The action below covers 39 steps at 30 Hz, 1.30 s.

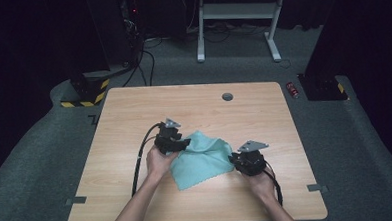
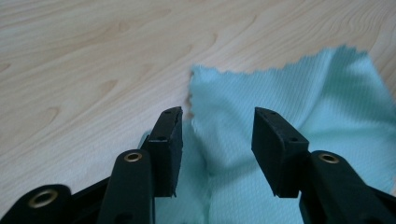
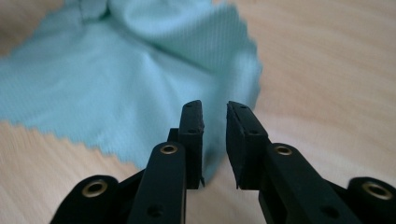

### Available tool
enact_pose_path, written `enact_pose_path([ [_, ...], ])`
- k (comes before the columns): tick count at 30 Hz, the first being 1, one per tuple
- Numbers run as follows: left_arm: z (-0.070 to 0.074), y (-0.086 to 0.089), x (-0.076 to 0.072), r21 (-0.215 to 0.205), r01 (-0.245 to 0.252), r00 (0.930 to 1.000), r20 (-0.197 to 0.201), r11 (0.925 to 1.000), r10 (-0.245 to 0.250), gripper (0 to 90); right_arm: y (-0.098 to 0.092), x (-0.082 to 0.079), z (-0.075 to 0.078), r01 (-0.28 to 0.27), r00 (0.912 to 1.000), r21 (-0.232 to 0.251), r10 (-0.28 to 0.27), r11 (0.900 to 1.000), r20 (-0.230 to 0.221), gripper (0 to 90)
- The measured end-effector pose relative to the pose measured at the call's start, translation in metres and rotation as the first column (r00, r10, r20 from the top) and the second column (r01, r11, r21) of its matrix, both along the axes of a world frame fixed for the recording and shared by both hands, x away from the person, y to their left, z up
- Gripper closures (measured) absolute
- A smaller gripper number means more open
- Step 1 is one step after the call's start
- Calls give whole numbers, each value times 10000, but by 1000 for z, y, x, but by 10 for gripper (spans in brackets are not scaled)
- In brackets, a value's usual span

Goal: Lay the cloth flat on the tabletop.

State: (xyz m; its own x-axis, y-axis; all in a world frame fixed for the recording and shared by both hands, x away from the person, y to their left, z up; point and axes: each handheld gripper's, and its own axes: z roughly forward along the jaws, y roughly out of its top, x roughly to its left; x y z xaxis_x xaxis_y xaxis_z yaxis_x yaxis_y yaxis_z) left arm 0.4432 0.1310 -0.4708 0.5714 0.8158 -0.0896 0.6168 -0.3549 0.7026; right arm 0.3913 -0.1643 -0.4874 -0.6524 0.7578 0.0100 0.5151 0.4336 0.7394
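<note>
Cloth (image 1: 202, 158): pale turquoise, fine woven dotted texture, zigzag-cut edges; desk (image 1: 134, 108): light wood grain with grey grommet (image 1: 227, 96); grippers: black, brass-coloured rivets; floor: dark grey carpet.

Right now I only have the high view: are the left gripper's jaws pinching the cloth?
Observer: No. In the left gripper view the left gripper stands open, with the cloth lying slack under the gap and neither pad pressing it.
Operator: And the right one?
Observer: The right gripper has a narrow gap between its jaws, and the cloth's corner lies below them, not clamped.
Operator: What is the cloth's edge like?
Observer: Zigzag cut, plain in both gripper views, with a waffle-like weave.
Operator: Is it flat?
Observer: Not quite. In the right gripper view a raised fold runs across its far part.
</note>
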Motion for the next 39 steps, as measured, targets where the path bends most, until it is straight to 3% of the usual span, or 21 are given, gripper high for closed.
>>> enact_pose_path([
  [7, -17, -2, -10, 417, -63, 9998, -207, 9991, 72, 533, 31, 21, 13, 129, 9982, 154, -138, 9998, 586, 634],
  [11, -26, -5, -11, 726, -177, 9994, -293, 9972, 199, 538, 42, 30, 11, 215, 9976, -233, -199, 9995, 663, 600],
  [14, -31, -6, -9, 925, -308, 9989, -324, 9952, 339, 565, 45, 40, 6, 469, 9975, -520, -440, 9975, 544, 569],
  [16, -34, -6, -7, 987, -343, 9988, -325, 9945, 377, 640, 42, 52, -3, 639, 9978, -574, -648, 9963, -139, 558],
  [17, -34, -6, -7, 998, -389, 9985, -351, 9942, 426, 640, 42, 52, -3, 639, 9978, -574, -648, 9963, -139, 558],
  [20, -36, -6, -4, 1069, -275, 9988, -384, 9939, 317, 780, 38, 59, -13, 567, 9946, -541, -612, 9969, -839, 839],
  [21, -35, -7, -3, 1129, -250, 9989, -368, 9933, 293, 780, 38, 59, -13, 567, 9946, -541, -612, 9969, -839, 839],
  [22, -35, -8, -3, 1176, -190, 9991, -365, 9929, 234, 853, 38, 58, -15, 409, 9947, -595, -462, 9974, -916, 900],
  [24, -32, -9, -1, 1170, -132, 9994, -292, 9930, 167, 886, 37, 53, -15, 227, 9948, -592, -285, 9980, -983, 900],
  [32, -22, 5, 1, 253, -381, 9992, -132, 9990, 384, 892, 19, 28, -8, -93, 9952, -697, 24, 9975, -981, 900],
  [35, -22, 5, 1, 225, -425, 9991, 98, 9988, 423, 880, 18, 24, -6, -141, 9940, -672, 67, 9976, -1090, 900],
  [36, -22, 5, 2, 183, -421, 9990, 140, 9989, 419, 846, 19, 22, -1, -223, 9967, -508, 183, 9985, -788, 855],
  [37, -24, 4, 3, 164, -424, 9990, 112, 9990, 422, 846, 19, 22, -1, -223, 9967, -508, 183, 9985, -788, 855],
  [39, -26, 5, 4, 243, -532, 9986, 17, 9983, 532, 763, 23, 24, 7, -70, 9993, -160, 64, 9998, -373, 747],
])
